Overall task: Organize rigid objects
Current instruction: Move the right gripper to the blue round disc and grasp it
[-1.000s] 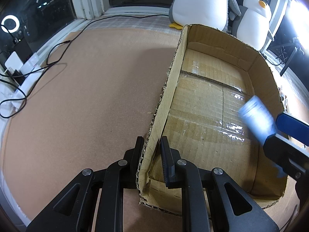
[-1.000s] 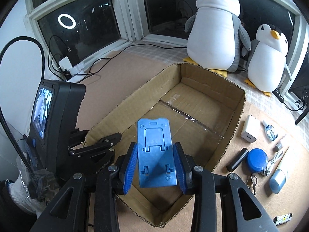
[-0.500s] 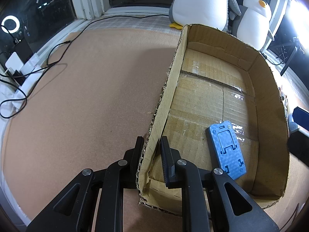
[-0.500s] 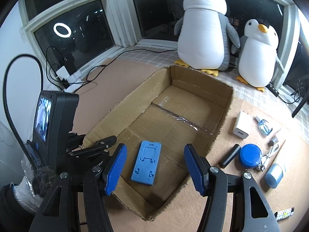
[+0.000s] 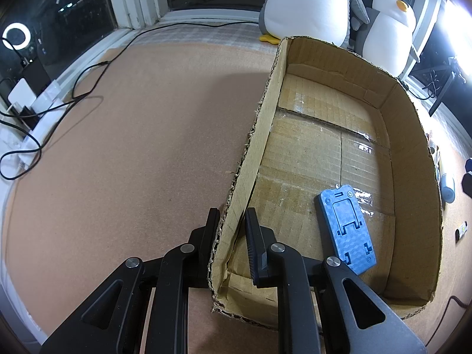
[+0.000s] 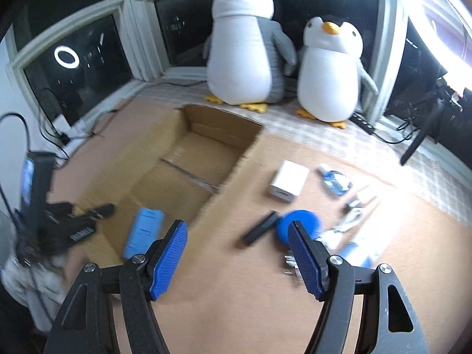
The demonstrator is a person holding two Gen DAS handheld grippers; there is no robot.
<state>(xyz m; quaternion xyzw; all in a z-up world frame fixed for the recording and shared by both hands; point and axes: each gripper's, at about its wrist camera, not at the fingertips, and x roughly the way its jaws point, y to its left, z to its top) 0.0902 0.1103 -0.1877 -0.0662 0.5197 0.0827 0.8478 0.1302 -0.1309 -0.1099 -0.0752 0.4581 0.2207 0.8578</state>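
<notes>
Pinching the cardboard box (image 5: 295, 67) wall, the left gripper (image 5: 231, 221) steadies it while the empty right gripper (image 6: 237, 253), jaws opening, hangs over the table items; blue phone stand (image 5: 346, 227) boxed, next probably comes the blue round case (image 6: 298, 222).

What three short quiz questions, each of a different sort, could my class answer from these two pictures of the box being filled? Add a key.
1. True or false: the blue phone stand lies flat inside the cardboard box.
2. What does the left claw grip? A) a penguin toy B) the box's side wall C) a cable
3. Fill in: nothing is between the fingers of the right claw, so it is ____.

Key
1. True.
2. B: one finger is outside the wall, one inside.
3. Empty. Its jaws are opening, above the brown mat, near the black stick and the blue round case.
</notes>
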